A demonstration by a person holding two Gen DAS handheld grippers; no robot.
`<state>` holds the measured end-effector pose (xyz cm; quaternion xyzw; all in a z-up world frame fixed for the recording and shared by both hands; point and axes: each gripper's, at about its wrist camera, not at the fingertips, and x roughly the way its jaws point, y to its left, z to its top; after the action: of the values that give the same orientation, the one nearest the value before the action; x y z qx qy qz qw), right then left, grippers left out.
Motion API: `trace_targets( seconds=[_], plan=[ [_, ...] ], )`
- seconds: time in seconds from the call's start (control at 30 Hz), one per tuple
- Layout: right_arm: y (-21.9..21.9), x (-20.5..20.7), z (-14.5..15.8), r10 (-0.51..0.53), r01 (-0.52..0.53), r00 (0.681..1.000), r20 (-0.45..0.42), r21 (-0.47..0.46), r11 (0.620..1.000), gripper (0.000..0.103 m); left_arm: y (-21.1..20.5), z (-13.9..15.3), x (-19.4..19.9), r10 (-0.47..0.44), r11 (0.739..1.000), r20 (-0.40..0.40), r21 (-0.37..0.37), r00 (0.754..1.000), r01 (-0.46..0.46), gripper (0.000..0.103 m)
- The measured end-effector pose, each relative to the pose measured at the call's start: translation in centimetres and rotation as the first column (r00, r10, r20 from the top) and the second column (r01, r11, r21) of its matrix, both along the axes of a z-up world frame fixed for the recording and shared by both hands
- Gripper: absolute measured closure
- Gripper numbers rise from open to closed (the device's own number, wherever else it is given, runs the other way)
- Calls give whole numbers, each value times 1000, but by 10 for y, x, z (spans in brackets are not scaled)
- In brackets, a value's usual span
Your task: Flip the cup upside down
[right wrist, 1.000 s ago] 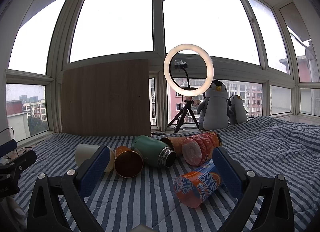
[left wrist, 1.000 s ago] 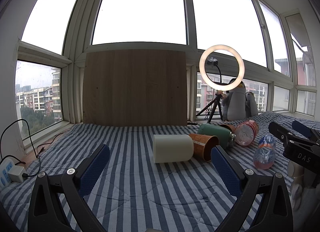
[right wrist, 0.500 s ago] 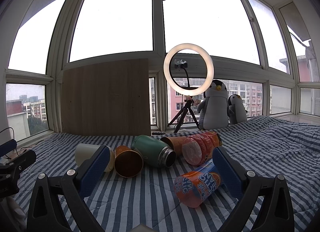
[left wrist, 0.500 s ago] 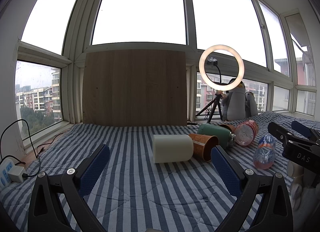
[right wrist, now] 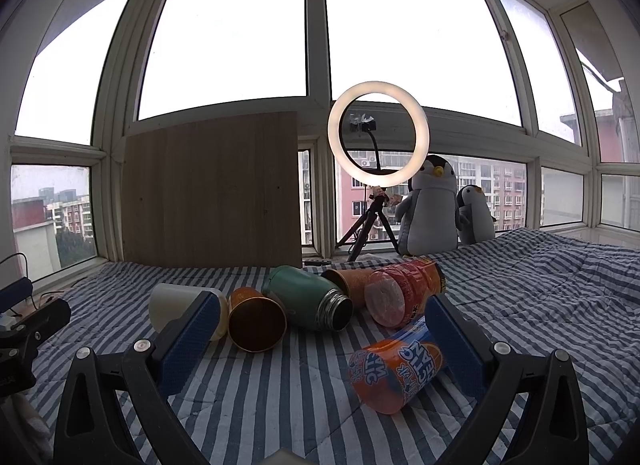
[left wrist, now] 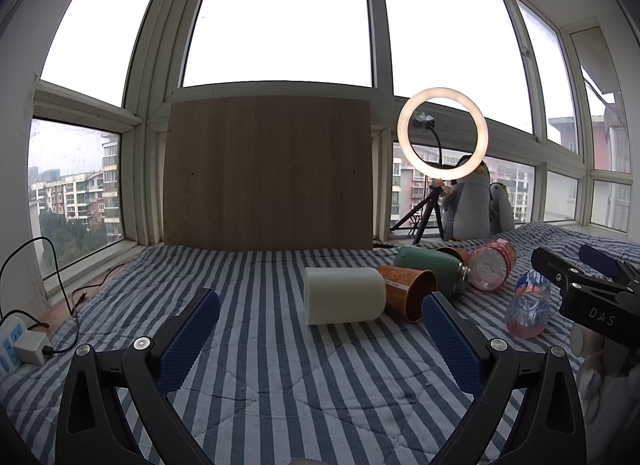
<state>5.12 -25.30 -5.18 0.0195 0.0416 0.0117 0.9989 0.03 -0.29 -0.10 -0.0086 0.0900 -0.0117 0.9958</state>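
A cream cup (left wrist: pixel 344 295) lies on its side on the striped blanket, with an orange paper cup (left wrist: pixel 406 292) also on its side against it. In the right wrist view the cream cup (right wrist: pixel 176 299) is partly hidden behind my left finger, and the orange cup (right wrist: pixel 256 317) shows its open mouth. My left gripper (left wrist: pixel 320 325) is open and empty, just short of the cream cup. My right gripper (right wrist: pixel 320 329) is open and empty, short of the row of containers. It also shows in the left wrist view (left wrist: pixel 576 281) at the right edge.
A green flask (right wrist: pixel 308 297), a red-lidded jar (right wrist: pixel 400 293) and an orange bottle (right wrist: pixel 396 369) lie beside the cups. A wooden board (left wrist: pixel 266 173), a ring light on a tripod (right wrist: pixel 378 141) and two penguin toys (right wrist: pixel 432 209) stand at the window. A power strip (left wrist: pixel 16 345) lies at the left.
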Motion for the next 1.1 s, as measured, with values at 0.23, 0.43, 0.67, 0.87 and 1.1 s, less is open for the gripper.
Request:
trace_targets(
  seconds=[0.23, 0.43, 0.67, 0.87, 1.1],
  plan=[
    [-7, 18, -4, 22, -19, 995, -95, 34, 999, 2, 6, -3, 6, -16, 1000, -33, -26, 999, 15, 0],
    [-5, 28, -5, 47, -42, 987, -153, 37, 998, 2, 8, -4, 12, -42, 998, -66, -45, 997, 39, 0],
    [-11, 48, 5, 137, -119, 957, -256, 87, 989, 5, 11, -6, 25, -98, 993, -133, -75, 986, 88, 0],
    [-24, 54, 17, 199, -172, 933, -299, 115, 978, 13, 2, 0, 60, -203, 979, -329, -57, 922, 195, 0],
    [-38, 75, 33, 245, -224, 892, -380, 99, 970, 22, -12, 22, 106, -243, 969, -401, -55, 883, 241, 0]
  ],
)
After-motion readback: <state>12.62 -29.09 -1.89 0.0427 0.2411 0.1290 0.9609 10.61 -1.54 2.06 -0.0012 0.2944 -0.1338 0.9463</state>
